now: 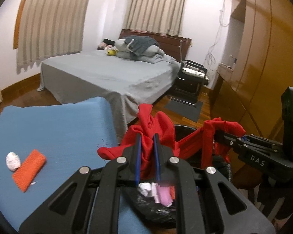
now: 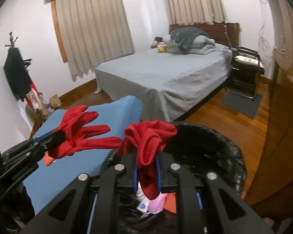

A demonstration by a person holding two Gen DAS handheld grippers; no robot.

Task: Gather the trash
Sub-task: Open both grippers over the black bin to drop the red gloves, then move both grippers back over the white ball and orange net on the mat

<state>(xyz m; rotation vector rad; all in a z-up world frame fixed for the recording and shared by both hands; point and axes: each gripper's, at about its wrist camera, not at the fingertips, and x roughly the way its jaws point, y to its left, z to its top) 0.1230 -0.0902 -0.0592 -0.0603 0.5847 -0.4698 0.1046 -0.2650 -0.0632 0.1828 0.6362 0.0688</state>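
Bedroom, blue worktop edge meets black-lined trash bin. Your left gripper jaws pinch one red glove over that edge; right gripper jaws pinch another red glove above the bin. White wad and orange sponge sit on the worktop, with free space around them.

Left claw around red glove

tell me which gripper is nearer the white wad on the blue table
Left. The left gripper, shut on a red glove, hangs at the blue table's edge, right of the white wad. The right gripper is farther, over the bin.
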